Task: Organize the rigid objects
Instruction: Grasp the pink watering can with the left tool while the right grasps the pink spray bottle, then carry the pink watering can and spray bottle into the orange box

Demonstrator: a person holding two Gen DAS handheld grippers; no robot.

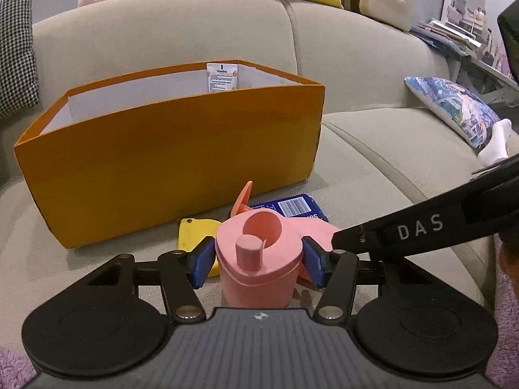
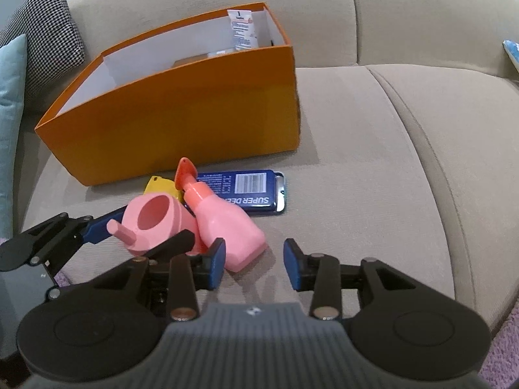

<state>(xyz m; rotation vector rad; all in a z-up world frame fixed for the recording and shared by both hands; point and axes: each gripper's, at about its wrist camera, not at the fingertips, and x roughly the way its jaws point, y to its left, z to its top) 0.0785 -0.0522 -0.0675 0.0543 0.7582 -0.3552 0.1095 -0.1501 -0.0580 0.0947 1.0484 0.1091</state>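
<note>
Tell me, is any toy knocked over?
Yes. The pink spray bottle lies flat on the sofa, nozzle toward the orange box, partly across the blue tin. The pink watering can sits between the left claw's pads.

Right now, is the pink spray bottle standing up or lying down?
Lying down. The pink spray bottle rests on its side on the sofa, orange nozzle toward the box.

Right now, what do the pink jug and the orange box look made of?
Pink jug, between the left gripper's jaws: apparently moulded plastic, matte, uniform colour with rounded edges. Orange box: probably cardboard, with thin straight walls, matte orange outside and white inside.
</note>
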